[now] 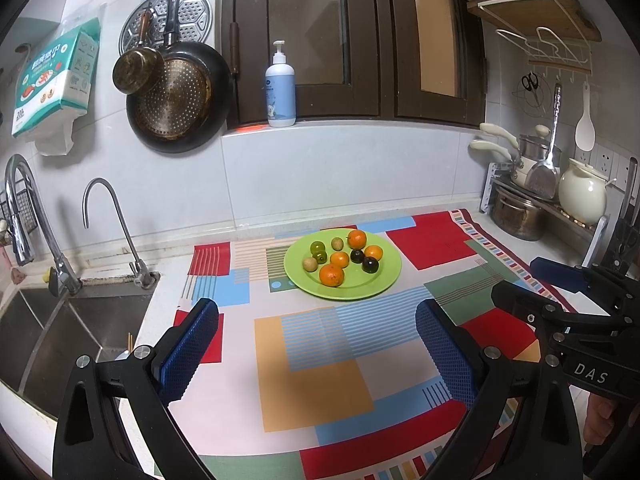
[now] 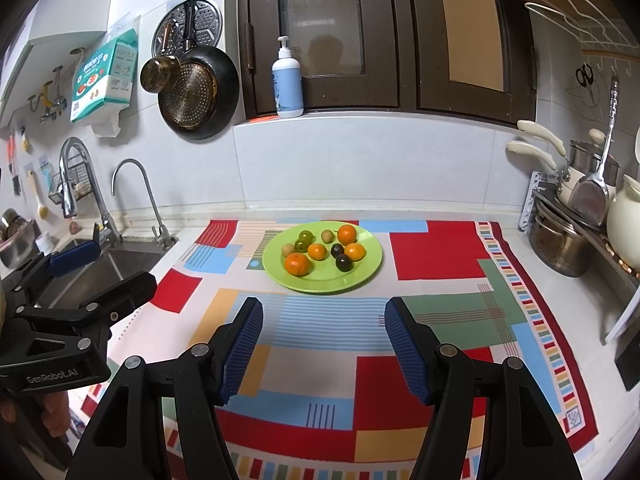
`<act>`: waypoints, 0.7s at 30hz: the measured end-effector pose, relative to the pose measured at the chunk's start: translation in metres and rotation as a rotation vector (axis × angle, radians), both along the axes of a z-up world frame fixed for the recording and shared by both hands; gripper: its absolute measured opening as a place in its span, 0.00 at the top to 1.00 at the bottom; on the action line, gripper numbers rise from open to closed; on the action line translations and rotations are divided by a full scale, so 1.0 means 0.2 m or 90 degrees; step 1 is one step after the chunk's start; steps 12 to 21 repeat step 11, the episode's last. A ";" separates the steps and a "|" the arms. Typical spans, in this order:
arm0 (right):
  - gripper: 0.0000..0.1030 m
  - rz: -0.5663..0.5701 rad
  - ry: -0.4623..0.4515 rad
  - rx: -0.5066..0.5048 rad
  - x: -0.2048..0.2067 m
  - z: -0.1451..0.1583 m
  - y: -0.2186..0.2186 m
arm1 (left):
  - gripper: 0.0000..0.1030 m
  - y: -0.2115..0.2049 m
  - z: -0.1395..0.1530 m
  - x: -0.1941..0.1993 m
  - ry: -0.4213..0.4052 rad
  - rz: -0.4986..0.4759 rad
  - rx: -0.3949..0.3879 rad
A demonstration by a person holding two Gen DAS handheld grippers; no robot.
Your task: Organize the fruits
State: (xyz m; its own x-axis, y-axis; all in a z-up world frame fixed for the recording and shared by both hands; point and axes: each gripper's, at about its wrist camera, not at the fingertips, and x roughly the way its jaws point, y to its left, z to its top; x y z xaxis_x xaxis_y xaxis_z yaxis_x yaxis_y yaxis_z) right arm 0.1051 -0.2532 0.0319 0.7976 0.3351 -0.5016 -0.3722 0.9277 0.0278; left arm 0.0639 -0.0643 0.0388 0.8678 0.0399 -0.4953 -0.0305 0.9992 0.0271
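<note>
A green plate (image 1: 380, 280) (image 2: 360, 276) sits on the patterned cloth at the counter's back middle. It holds several small fruits: oranges (image 1: 331, 275) (image 2: 297, 264), dark plums (image 1: 370, 265) (image 2: 343, 262), green fruits (image 1: 317, 247) (image 2: 306, 235) and pale brown ones (image 1: 309, 264) (image 2: 327, 235). My left gripper (image 1: 316, 344) is open and empty, well short of the plate. My right gripper (image 2: 323, 344) is open and empty, also short of the plate. Each gripper shows at the edge of the other's view.
A sink (image 1: 60, 320) with two taps lies left of the cloth (image 1: 320, 380). Pots, a white jar (image 1: 582, 192) and utensils stand on a rack at the right. A soap bottle (image 1: 280, 88) stands on the window sill. Pans hang on the wall.
</note>
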 end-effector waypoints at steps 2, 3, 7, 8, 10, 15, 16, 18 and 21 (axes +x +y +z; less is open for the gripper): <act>0.38 0.001 0.001 0.000 0.00 0.00 0.00 | 0.02 0.00 0.00 0.00 0.000 0.000 0.000; 0.38 0.000 0.000 0.000 0.00 0.00 0.00 | 0.02 0.00 0.00 0.00 0.000 0.001 0.000; 0.38 0.000 0.001 0.000 0.00 0.00 0.00 | 0.02 0.01 0.00 0.01 0.002 0.001 -0.002; 0.38 0.001 0.001 0.000 -0.01 0.00 0.01 | 0.02 0.01 0.00 0.01 0.003 0.001 -0.002; 0.38 0.000 0.001 0.000 0.00 0.00 0.00 | 0.02 0.01 0.00 0.01 0.003 0.001 -0.002; 0.38 0.000 0.001 0.000 0.00 0.00 0.01 | 0.02 0.01 0.00 0.01 0.003 0.001 -0.003; 0.38 0.000 0.001 0.000 0.00 0.00 0.01 | 0.02 0.01 0.00 0.01 0.003 0.001 -0.003; 0.38 0.000 0.001 0.000 0.00 0.00 0.01 | 0.02 0.01 0.00 0.01 0.003 0.001 -0.003; 0.38 0.000 0.001 0.000 0.00 0.00 0.01 | 0.02 0.01 0.00 0.01 0.003 0.001 -0.003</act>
